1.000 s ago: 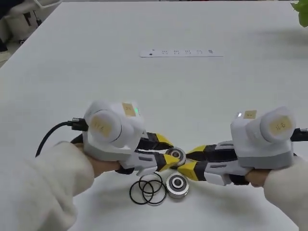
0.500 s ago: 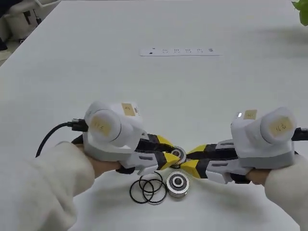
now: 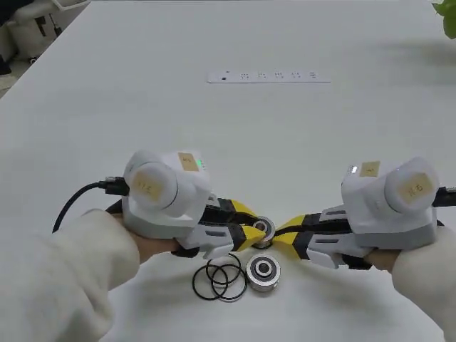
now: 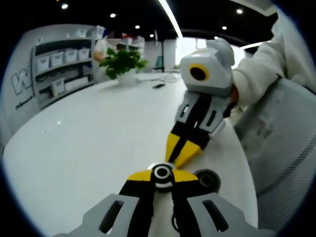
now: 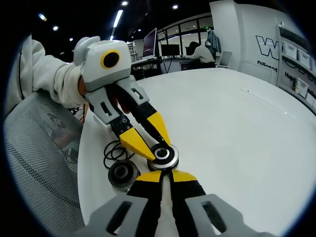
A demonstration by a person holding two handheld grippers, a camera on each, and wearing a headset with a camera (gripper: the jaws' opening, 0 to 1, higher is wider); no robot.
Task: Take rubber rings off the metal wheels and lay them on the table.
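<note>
A small metal wheel (image 3: 261,229) with a dark rubber rim is held just above the white table (image 3: 285,142), and my left gripper (image 3: 254,232) is shut on it. The same wheel (image 4: 162,172) sits between the yellow tips in the left gripper view. My right gripper (image 3: 280,239) faces it from the right, jaws shut, tips against the wheel's edge (image 5: 165,155); I cannot tell whether they pinch the rubber ring. A second wheel (image 3: 263,273) lies flat on the table below them. Beside it lie loose black rubber rings (image 3: 218,279), overlapping.
A white power strip (image 3: 268,76) lies far back at the table's middle. A black cable (image 3: 75,200) trails left from the left gripper. A potted plant (image 4: 123,60) stands at a far table edge. A grey mesh chair (image 5: 44,148) sits at the near edge.
The right gripper's tips have lifted slightly and stay against the held wheel. The left gripper, loose wheel and rings have not moved.
</note>
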